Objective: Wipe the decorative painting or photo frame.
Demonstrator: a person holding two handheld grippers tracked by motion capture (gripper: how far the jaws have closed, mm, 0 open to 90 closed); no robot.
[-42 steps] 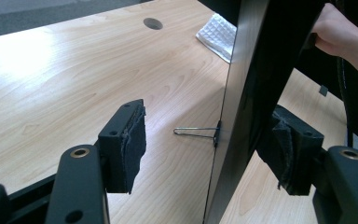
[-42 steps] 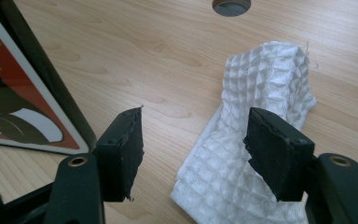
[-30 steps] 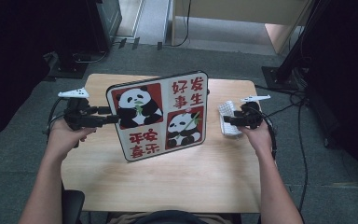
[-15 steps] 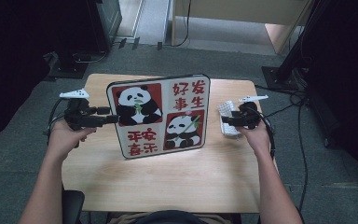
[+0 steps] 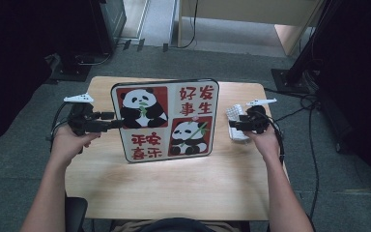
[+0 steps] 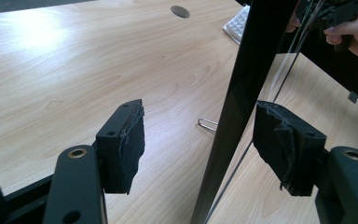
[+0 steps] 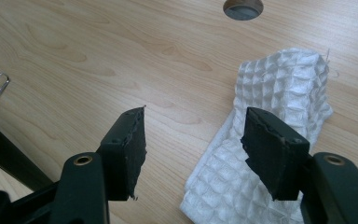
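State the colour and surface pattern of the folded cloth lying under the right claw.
The cloth is white with a waffle-like grid of small raised squares, clearest in the right gripper view.

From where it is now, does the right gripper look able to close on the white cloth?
Probably yes. The right gripper hangs open just above the white waffle cloth on the table, nothing between them; one jaw already overlaps it. The panda frame stands apart from the cloth.

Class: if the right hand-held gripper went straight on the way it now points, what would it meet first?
Most likely the white waffle cloth: the right hand-held gripper is open just above it, pointing down at its near edge and the wooden table.
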